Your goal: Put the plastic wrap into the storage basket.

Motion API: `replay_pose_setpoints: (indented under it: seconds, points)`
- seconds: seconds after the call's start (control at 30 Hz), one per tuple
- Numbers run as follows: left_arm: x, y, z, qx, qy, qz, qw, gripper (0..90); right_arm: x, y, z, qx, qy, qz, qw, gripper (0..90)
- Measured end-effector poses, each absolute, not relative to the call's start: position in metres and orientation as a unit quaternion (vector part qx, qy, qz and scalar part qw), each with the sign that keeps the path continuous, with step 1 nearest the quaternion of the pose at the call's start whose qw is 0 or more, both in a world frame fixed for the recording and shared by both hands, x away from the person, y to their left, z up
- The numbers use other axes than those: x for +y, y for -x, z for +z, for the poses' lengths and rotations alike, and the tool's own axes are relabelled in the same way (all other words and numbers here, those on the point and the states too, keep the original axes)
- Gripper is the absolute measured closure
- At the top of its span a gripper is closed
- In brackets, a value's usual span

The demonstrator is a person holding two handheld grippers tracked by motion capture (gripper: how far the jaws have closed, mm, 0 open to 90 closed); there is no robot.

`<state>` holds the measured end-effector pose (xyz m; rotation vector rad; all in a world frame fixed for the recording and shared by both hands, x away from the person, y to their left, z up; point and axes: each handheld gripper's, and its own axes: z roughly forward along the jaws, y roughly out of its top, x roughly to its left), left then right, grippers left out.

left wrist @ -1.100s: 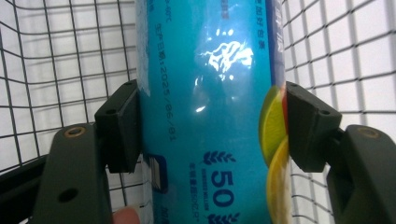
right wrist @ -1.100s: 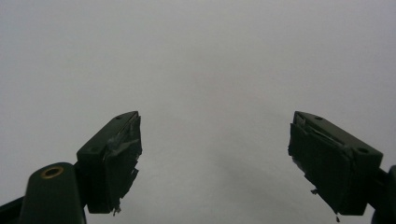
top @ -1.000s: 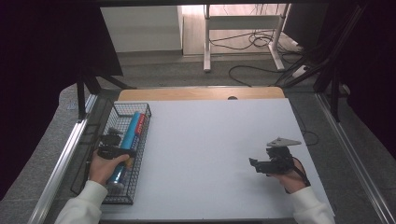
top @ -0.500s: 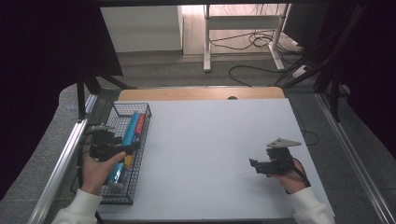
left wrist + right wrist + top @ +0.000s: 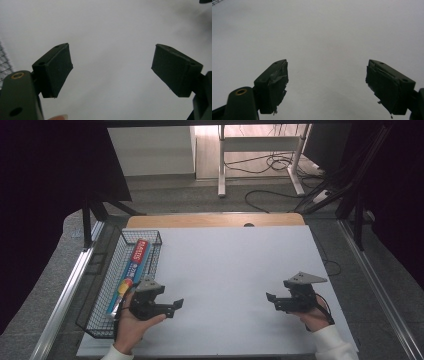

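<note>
A long blue box (image 5: pixel 135 265) with a red label and a yellow end lies lengthwise in a black wire basket (image 5: pixel 141 232) at the table's left side. My left gripper (image 5: pixel 176 307) is held over the white table just right of the basket, pointing right. Its jaws have just been opening and stand wide in the left gripper view (image 5: pixel 112 72), with nothing between them. A corner of the basket mesh (image 5: pixel 3 65) shows at that view's left edge. My right gripper (image 5: pixel 270 299) hovers at the front right, pointing left, open and empty (image 5: pixel 327 85).
The white table top (image 5: pixel 230 265) spreads between the two grippers. A wooden strip (image 5: pixel 215 220) runs along its far edge. Metal frame rails (image 5: pixel 65 295) flank the table, and cables (image 5: pixel 270 167) lie on the floor beyond.
My left gripper has let go of the blue box, come out of the basket and moved right over the table. The box stays in the basket. The right gripper has kept its place.
</note>
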<state>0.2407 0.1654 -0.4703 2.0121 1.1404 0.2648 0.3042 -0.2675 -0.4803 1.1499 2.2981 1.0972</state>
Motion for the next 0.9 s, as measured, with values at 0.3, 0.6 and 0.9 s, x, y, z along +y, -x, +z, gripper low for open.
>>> replay_pose_setpoints:
  seconds: [0.3,0.6,0.9]
  points:
    - [0.154,-0.231,-0.494,0.444,-0.805,0.093,0.382,16.1,-0.271,-0.287,-0.488,0.807,-0.410,0.385,0.180,16.7]
    - [0.153,-0.234,-0.500,0.453,-0.804,0.090,0.374,16.0,-0.263,-0.283,-0.493,0.822,-0.388,0.379,0.173,15.1]
    - [0.151,-0.233,-0.499,0.454,-0.805,0.088,0.372,15.5,-0.268,-0.284,-0.493,0.822,-0.381,0.390,0.166,11.8]
